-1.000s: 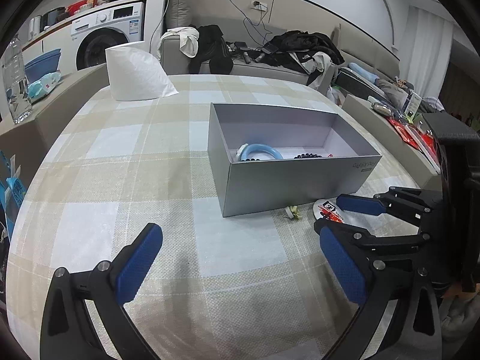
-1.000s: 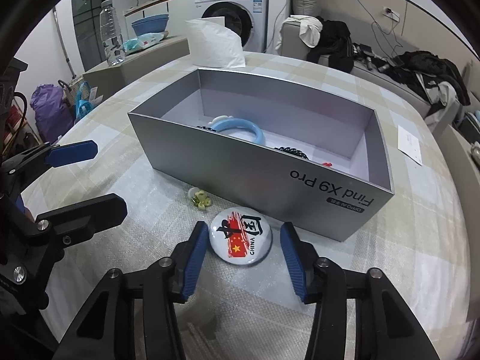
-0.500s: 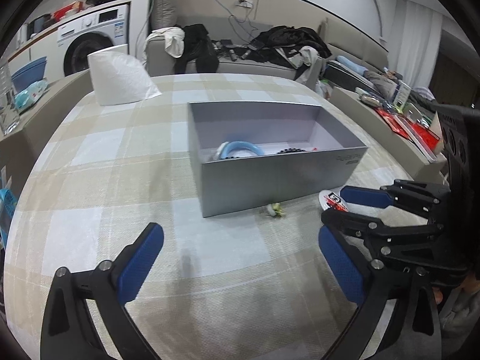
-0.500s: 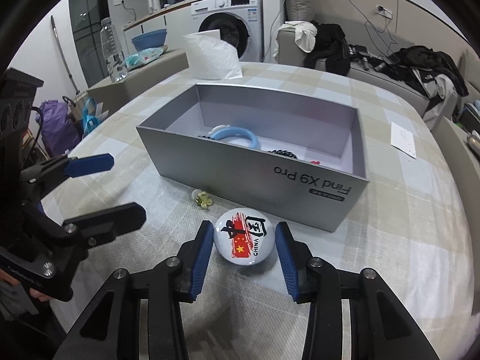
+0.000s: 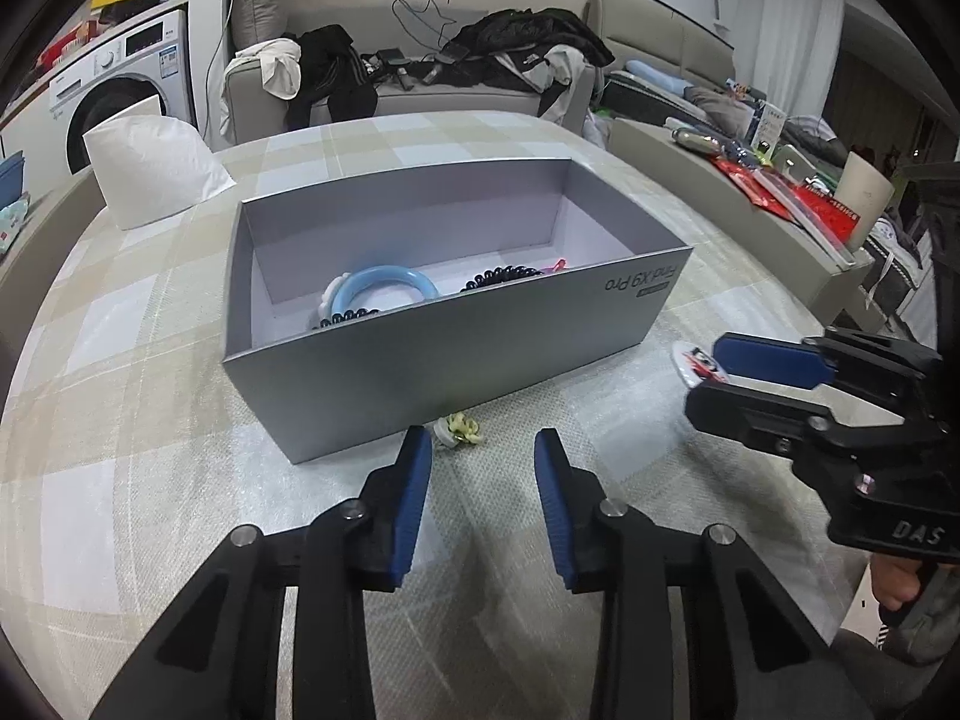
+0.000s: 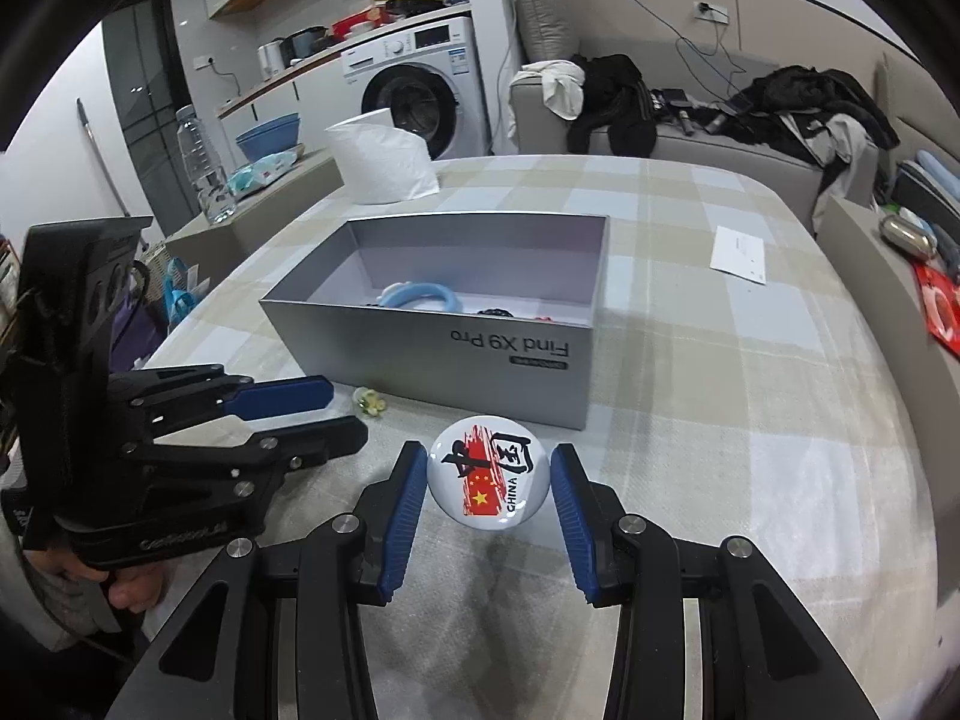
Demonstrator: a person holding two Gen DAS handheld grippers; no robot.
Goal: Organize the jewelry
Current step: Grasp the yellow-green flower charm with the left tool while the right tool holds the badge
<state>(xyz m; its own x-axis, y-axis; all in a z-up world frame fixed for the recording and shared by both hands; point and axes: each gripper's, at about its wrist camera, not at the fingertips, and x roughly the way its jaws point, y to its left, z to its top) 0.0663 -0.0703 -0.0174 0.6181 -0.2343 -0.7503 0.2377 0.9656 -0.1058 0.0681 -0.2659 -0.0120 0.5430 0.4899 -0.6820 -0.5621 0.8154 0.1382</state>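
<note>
Between my right fingers [image 6: 489, 486] sat the round badge [image 6: 487, 473], gripped at both edges just before the grey box [image 6: 444, 354]. My left fingers [image 5: 483, 450] were closing on nothing, the small flower trinket [image 5: 459, 427] lying on the table [image 5: 150, 420] just ahead of them.

The right tongs [image 6: 489, 480] hold a round badge [image 6: 487, 466] between their blue pads, lifted a little above the checked counter [image 6: 750, 420]. Behind it stands a grey box [image 6: 456, 354] with a blue ring [image 6: 420, 295] inside. The left tongs [image 6: 342, 414] are closing beside a small flower piece [image 6: 371, 402], with nothing between them.
</note>
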